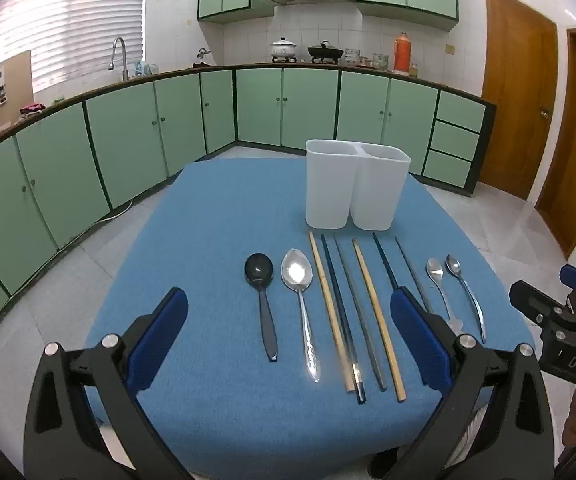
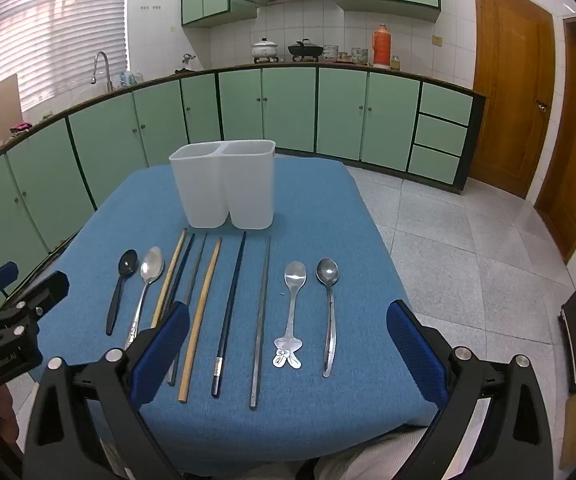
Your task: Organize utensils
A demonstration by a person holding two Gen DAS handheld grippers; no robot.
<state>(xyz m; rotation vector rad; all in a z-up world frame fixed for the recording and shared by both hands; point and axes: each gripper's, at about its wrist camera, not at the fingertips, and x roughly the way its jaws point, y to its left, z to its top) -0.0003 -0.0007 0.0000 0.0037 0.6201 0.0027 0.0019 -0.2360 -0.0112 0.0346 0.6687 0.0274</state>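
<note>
While nothing has yet been lifted, the sensible first move looks like choosing one end piece of the row and coming down on its handle, not its bowl, so that neighbours lying close by are not nudged. Nearest the cameras, the left gripper and the right gripper both hover above the near edge of the blue cloth-covered table, each tilted downward toward the row, jaws spread wide and empty, with no utensil touching the blue pads. Just beyond them the utensils lie side by side, handles toward the near edge: from the left, a black plastic spoon, a large silver metal spoon, then six chopsticks of pale wood, dark and grey finishes, close together and some touching at their near ends, then a small silver spoon with a cartoon-shaped handle end and a plain silver teaspoon at the right. The left jaws stand roughly over the two left spoons and first chopsticks; the right jaws frame the middle chopsticks and the two small spoons. Farther off, just behind the chopstick tips, stands the white translucent two-compartment plastic holder, upright and apparently empty. Sorting spoons into one compartment and chopsticks into the other seems the aim; thin chopsticks may roll under a slack pinch.
</note>
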